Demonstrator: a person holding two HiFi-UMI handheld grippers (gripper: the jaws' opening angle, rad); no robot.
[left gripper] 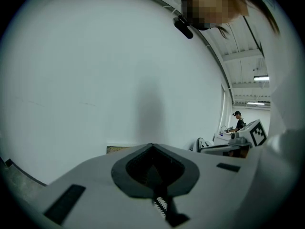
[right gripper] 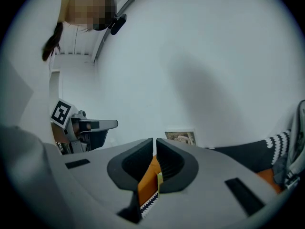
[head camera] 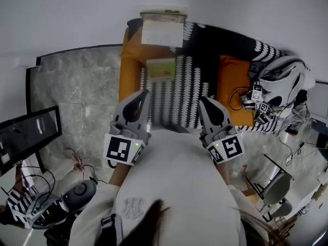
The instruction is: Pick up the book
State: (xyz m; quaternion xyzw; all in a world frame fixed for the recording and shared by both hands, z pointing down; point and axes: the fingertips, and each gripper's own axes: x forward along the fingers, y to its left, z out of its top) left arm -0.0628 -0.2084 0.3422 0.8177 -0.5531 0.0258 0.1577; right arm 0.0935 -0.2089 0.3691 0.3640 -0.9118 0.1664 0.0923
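Green-and-cream, the book lies flat on the sofa, on its black-and-white patterned cover, just beside the orange cushion at the left end. Its edges sit roughly square to the wall. Its longer side appears to run across the sofa, left to right in the head view, though the steep angle leaves that unsure. A second pale book stands propped at the wall behind it. Both grippers point towards the sofa, apart from the book. The left gripper has its fingers together with nothing between them, and the right gripper is likewise closed and empty.
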